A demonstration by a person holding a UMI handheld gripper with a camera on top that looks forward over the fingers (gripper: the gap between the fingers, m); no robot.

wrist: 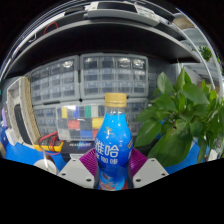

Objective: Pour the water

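My jaws hold a blue bottle [114,150] upright between them; both purple pads [92,160] press against its sides, so they are closed about as far as the bottle's width allows; its yellow cap [116,100] stands above my fingers; a leafy green plant [180,115] sits just beside it; grey drawer cabinets [95,78] stand well beyond, with a box of coloured items [80,122] below them.

We see the bottle [113,143] upright between the gripper's [112,170] fingers, a plant [180,115] at its right, drawer cabinets [100,78] far behind.
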